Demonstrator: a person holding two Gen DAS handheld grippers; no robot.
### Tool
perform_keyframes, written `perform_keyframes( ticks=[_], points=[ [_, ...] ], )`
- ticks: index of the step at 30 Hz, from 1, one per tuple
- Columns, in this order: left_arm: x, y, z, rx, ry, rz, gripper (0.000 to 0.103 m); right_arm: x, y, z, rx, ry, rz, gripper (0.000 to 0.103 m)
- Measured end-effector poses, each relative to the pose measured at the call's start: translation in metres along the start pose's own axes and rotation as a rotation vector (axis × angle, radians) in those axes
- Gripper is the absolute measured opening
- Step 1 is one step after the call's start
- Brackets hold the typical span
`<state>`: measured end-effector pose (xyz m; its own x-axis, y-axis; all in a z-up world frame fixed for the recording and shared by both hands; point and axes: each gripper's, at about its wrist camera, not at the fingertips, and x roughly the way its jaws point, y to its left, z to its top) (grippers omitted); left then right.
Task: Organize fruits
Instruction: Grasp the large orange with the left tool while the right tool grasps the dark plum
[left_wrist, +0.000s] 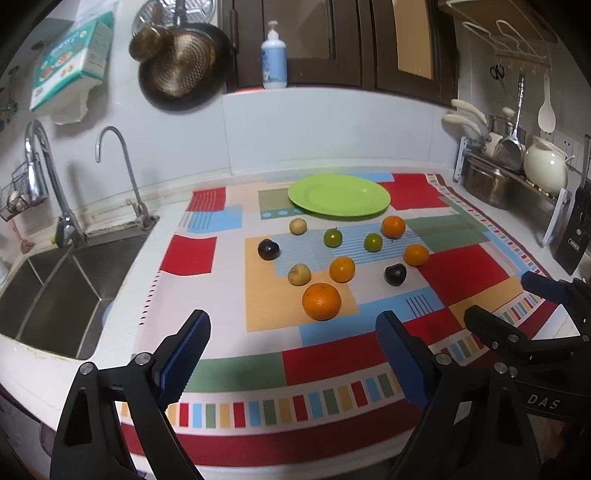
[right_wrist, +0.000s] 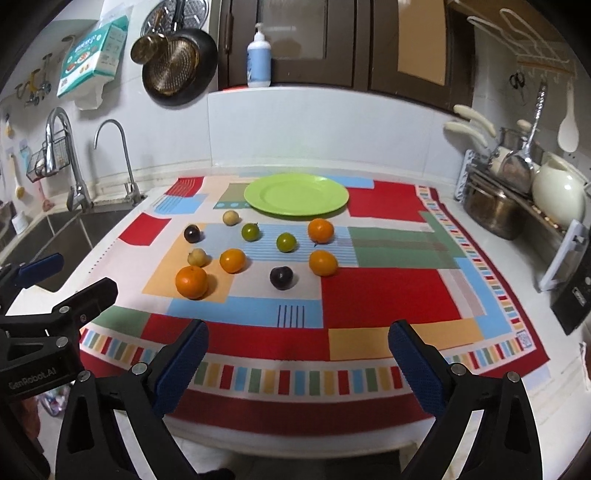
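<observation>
A green plate (left_wrist: 339, 195) (right_wrist: 296, 194) lies empty at the back of a patchwork cloth (left_wrist: 461, 271) (right_wrist: 388, 291). In front of it lie several fruits: oranges, the biggest nearest (left_wrist: 321, 301) (right_wrist: 191, 282), two green fruits (left_wrist: 332, 237) (right_wrist: 286, 242), two dark plums (left_wrist: 395, 274) (right_wrist: 281, 277) and two pale yellow fruits (left_wrist: 299, 274) (right_wrist: 230, 217). My left gripper (left_wrist: 293, 339) is open and empty above the cloth's front edge, short of the big orange. My right gripper (right_wrist: 298, 343) is open and empty, to the right of the left one, and shows in the left wrist view (left_wrist: 498, 299).
A steel sink (left_wrist: 55, 295) with two taps (left_wrist: 122, 166) is left of the cloth. A dish rack with a pot (right_wrist: 491, 212), a cream teapot (right_wrist: 557, 194) and utensils stands at the right. A pan (left_wrist: 181, 66) hangs on the wall; a soap bottle (left_wrist: 274, 59) stands on the back ledge.
</observation>
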<state>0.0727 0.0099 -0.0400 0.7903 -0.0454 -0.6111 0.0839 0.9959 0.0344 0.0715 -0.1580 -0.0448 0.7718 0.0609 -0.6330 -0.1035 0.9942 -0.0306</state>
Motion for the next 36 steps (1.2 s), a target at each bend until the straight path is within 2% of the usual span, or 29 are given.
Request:
perform_keyframes(
  ticks=[18,20,36],
  points=[
    [0.083,-0.007,0.004,0.080,0.139,-0.069,0.070,0.086,0.011,0.014,-0.024,0.123,0.046,0.071],
    [0.090,-0.007,0.004,0.082,0.152,-0.078,0.065,0.095,0.012,0.016,-0.019,0.132,0.047,0.068],
    [0.119,-0.017,0.007,0.112,0.198,-0.146,0.052,0.137,0.010,0.028,0.018,0.178,0.063,0.050]
  ],
)
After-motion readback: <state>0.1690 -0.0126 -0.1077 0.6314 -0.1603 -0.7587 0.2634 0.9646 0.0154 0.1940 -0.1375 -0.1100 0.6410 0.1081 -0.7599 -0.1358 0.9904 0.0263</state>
